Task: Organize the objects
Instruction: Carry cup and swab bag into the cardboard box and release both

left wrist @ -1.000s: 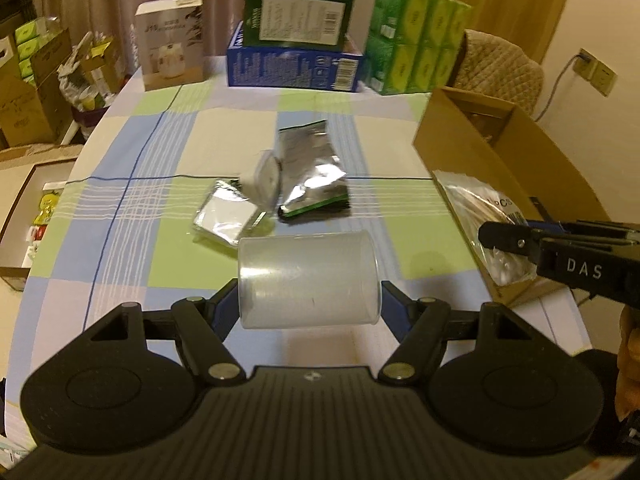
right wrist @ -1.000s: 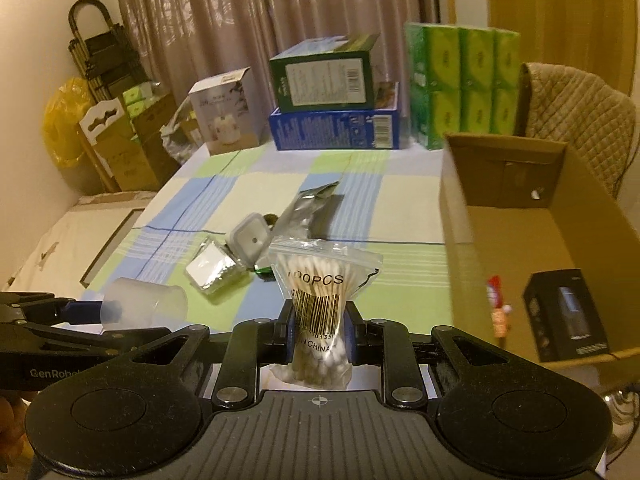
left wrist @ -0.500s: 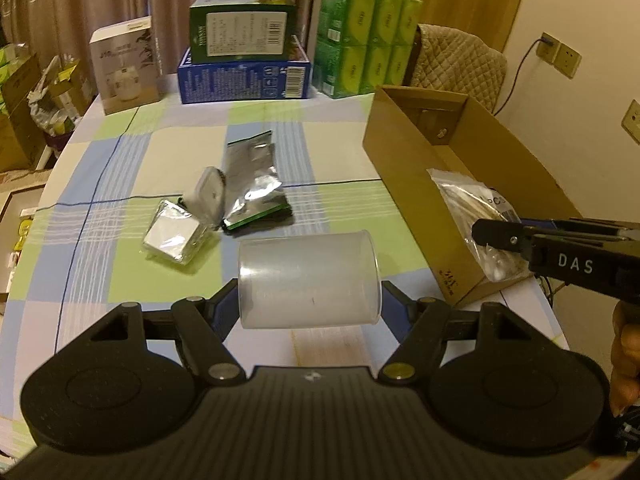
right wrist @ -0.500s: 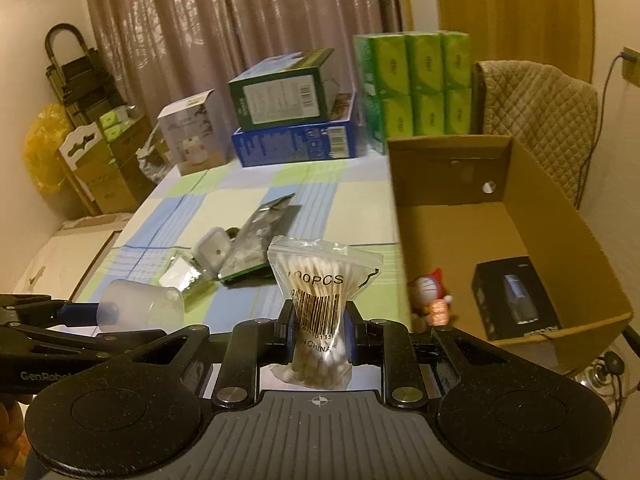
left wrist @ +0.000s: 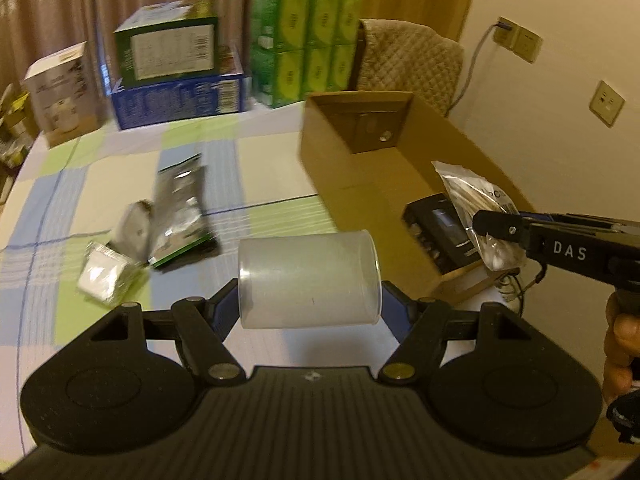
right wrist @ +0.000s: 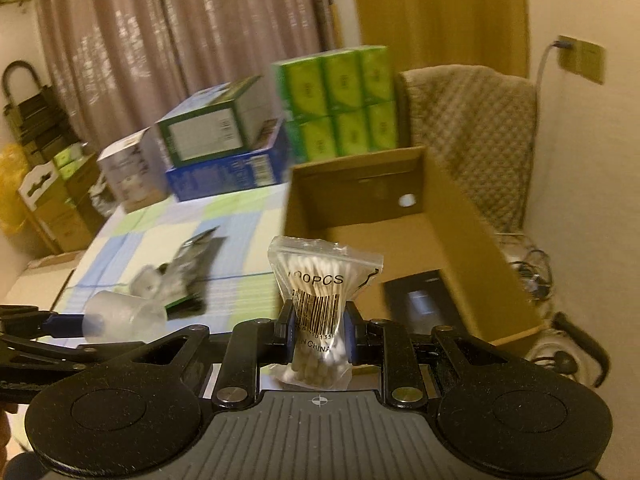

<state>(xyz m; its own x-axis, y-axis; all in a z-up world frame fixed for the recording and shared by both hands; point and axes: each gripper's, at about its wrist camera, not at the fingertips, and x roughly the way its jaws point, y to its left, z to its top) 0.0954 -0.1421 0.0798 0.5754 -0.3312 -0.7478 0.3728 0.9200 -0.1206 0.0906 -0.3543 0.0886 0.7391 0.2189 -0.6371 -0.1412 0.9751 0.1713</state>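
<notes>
My left gripper (left wrist: pixel 309 300) is shut on a frosted plastic cup (left wrist: pixel 308 278) lying sideways between its pads, above the checked tablecloth. My right gripper (right wrist: pixel 319 330) is shut on a clear bag of cotton swabs (right wrist: pixel 319 304), held upright. In the left wrist view that bag (left wrist: pixel 476 216) hangs over the near end of the open cardboard box (left wrist: pixel 352 176). The cup (right wrist: pixel 120 314) shows at the left of the right wrist view. A silver foil pouch (left wrist: pixel 178 208), a small white round case (left wrist: pixel 134 230) and a foil packet (left wrist: pixel 104 276) lie on the cloth.
A black box (left wrist: pixel 438 228) lies inside the cardboard box. Stacked green and blue cartons (left wrist: pixel 176 76), green tissue packs (left wrist: pixel 306 44) and a white carton (left wrist: pixel 62 92) line the table's far edge. A quilted chair (left wrist: pixel 408 60) stands behind the cardboard box.
Both grippers have swung to the right with their loads. The cardboard box now fills more of both views, and the swab bag has come over its near end.
</notes>
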